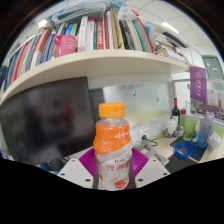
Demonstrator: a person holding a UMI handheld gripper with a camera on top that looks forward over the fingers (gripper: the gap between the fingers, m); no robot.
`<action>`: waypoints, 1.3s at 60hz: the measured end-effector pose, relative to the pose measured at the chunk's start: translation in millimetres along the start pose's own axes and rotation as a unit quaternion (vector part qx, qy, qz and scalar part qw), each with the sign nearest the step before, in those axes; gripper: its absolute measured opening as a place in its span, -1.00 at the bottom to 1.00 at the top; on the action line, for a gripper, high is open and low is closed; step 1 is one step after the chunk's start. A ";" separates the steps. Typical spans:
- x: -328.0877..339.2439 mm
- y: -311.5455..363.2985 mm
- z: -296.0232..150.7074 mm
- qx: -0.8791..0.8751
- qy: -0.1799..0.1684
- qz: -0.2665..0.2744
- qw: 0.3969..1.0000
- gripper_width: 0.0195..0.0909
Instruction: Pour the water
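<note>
A clear plastic bottle (pixel 112 145) with an orange cap and an orange-and-white label stands upright between my fingers, filling the gap. Both magenta pads (pixel 89 160) press against its sides, so my gripper (pixel 112 170) is shut on the bottle. The bottle's base is hidden below the fingers. Whether it rests on a surface or is lifted cannot be told.
A dark monitor (pixel 45 118) stands behind the bottle to the left. Above it runs a shelf (pixel 95 62) packed with books. To the right lies a cluttered desk with a blue tray (pixel 188 150), a dark bottle (pixel 176 115) and a purple sign (pixel 198 82).
</note>
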State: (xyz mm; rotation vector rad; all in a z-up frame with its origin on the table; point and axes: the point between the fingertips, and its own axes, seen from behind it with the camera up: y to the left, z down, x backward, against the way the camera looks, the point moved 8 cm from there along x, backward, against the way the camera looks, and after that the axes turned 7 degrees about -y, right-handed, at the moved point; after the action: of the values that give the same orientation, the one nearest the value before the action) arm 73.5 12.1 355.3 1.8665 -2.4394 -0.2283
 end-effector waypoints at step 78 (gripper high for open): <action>106.6 -59.7 108.4 0.115 0.193 -0.077 0.971 0.82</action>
State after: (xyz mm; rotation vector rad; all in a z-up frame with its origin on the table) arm 87.3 -97.2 234.7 1.9640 -2.1348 0.3931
